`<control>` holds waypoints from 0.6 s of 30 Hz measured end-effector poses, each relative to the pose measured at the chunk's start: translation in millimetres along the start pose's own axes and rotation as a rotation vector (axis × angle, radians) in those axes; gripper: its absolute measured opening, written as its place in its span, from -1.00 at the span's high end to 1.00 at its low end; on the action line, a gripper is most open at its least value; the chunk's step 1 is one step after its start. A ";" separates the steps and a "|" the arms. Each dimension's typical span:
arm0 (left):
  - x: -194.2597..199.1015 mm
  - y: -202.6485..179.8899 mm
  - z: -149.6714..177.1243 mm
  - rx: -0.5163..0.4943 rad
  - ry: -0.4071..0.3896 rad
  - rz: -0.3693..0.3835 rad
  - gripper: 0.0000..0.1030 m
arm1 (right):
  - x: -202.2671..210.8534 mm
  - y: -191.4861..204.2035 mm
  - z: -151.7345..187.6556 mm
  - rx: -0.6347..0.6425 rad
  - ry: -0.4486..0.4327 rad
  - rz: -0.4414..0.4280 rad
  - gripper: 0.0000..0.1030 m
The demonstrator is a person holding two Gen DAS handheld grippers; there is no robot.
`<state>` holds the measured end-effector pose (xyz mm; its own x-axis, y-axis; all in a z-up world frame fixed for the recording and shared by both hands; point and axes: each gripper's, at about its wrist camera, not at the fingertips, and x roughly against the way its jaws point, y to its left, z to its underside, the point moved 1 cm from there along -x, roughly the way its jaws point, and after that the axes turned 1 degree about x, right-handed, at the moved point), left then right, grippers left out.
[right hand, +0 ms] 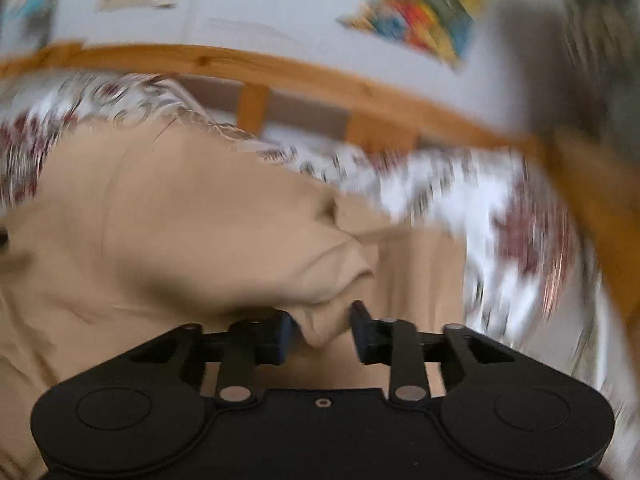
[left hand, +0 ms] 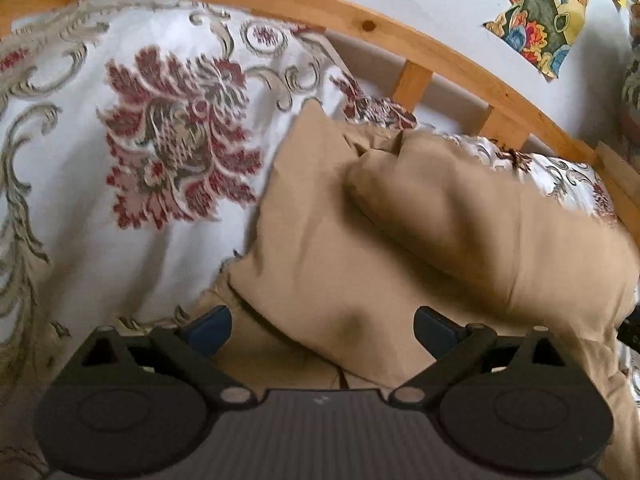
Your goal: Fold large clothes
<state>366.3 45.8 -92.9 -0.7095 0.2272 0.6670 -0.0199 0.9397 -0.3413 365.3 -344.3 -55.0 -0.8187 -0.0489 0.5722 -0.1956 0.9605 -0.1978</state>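
The tan garment [left hand: 400, 240] lies bunched on the floral bedspread [left hand: 120, 220], filling the left wrist view from 3 to 6 o'clock. The wooden bed rail [left hand: 360, 20] curves along behind it from 10 to 3 o'clock, and a colourful print [left hand: 536, 12] hangs on the wall at 1 o'clock.

The left gripper [left hand: 322, 326] hovers over the near edge of the cloth with its jaws spread wide. Nothing sits between its blue pads [left hand: 210, 330]; this hand is released and holds nothing.

Over on the right, the picture is smeared with blur. The right gripper [right hand: 322, 330] has its jaws parted, and a rounded fold of the tan garment [right hand: 200, 220] pokes down into the gap at 6 o'clock. There is clear space on both sides of that fold, so the pads [right hand: 362, 330] look to be off the fabric: let go, not pinching.

So where does the fold stand? 1 thick flap of cloth lies doubled across the rest of the garment, running from 12 toward 4 o'clock in the left view, which reads as a first fold laid over. It is puffy and lumpy, with loose fabric crumpled near the left gripper. The likely remainder is flattening, squaring the edges and at least 1 more fold, so this judges as early to midway.
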 end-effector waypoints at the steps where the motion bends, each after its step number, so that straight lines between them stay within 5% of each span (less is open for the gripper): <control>1: -1.3 1.1 0.5 0.010 0.017 0.016 -0.93 | 2.5 -6.3 3.4 -0.060 0.034 -0.031 0.22; 9: 7.2 15.3 -6.2 0.131 0.009 0.216 -0.93 | 27.8 -44.5 36.5 -0.538 0.179 -0.280 -0.12; 16: 10.7 22.3 -13.8 0.182 -0.031 0.242 -0.92 | -4.3 -63.7 26.3 -0.801 0.160 -0.342 -0.15; 18: 10.1 21.7 -18.3 0.186 -0.035 0.245 -0.86 | -17.8 -65.5 25.2 -0.840 0.173 -0.339 0.09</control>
<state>371.6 73.2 -81.5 -0.7328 0.4295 0.5278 0.0286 0.7944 -0.6067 379.1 -413.2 -72.2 -0.6835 -0.3876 0.6186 0.1013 0.7888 0.6062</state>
